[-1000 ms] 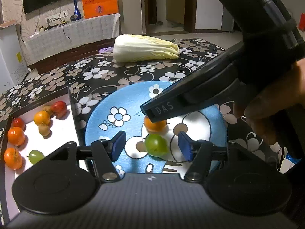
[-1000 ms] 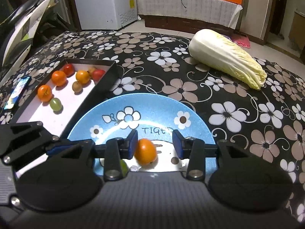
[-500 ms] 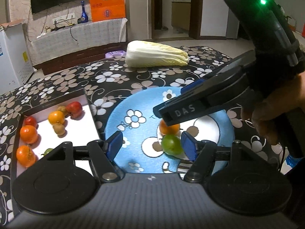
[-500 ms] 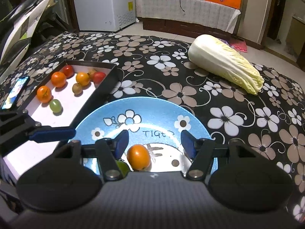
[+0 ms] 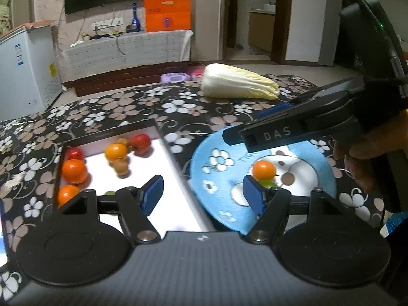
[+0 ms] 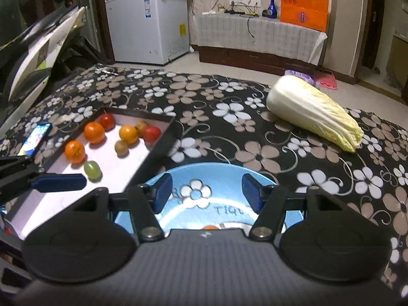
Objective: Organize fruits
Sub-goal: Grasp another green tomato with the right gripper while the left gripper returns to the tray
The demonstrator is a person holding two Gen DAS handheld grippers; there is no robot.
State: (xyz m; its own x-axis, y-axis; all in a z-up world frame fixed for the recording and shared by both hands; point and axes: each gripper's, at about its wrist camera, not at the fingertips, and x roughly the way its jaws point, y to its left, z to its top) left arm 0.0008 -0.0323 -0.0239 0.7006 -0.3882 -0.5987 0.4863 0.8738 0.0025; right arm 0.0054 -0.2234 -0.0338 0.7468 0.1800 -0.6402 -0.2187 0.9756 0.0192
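Orange point(image 5: 264, 170) on plate point(image 5: 204, 158) (claws empty).

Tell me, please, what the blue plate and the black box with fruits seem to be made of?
Blue plate: probably glazed ceramic or melamine; smooth, printed flowers, slight sheen. Black box: likely cardboard; thin straight matte walls, plain white floor.

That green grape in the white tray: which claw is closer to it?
Left. The left claw hangs over the tray's near end, one finger just beside the green grape. The right claw is over the blue plate, farther off. Both are open, holding nothing.
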